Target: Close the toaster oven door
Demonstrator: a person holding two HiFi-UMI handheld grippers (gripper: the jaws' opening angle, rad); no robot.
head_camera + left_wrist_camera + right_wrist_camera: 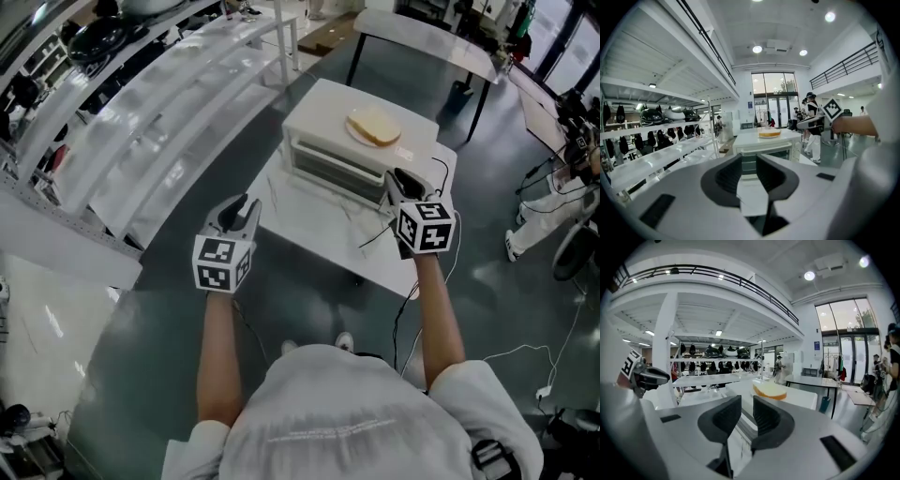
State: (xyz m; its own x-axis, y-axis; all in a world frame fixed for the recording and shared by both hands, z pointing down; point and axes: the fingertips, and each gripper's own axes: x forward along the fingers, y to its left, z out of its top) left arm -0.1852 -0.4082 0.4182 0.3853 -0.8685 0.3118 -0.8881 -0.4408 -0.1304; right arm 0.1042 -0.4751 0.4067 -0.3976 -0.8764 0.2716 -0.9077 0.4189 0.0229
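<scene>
A white toaster oven stands on a white table, its glass door upright against the front. A slice of bread lies on its top. My left gripper hovers off the table's left edge, short of the oven, jaws drawn together with only a thin slit and nothing held. My right gripper is at the oven's front right corner, jaws likewise together and empty. The bread shows just above them.
A long white shelving rack runs along the left. Another white table stands behind the oven. A black cable trails over the table and down to the floor. People stand at the far right.
</scene>
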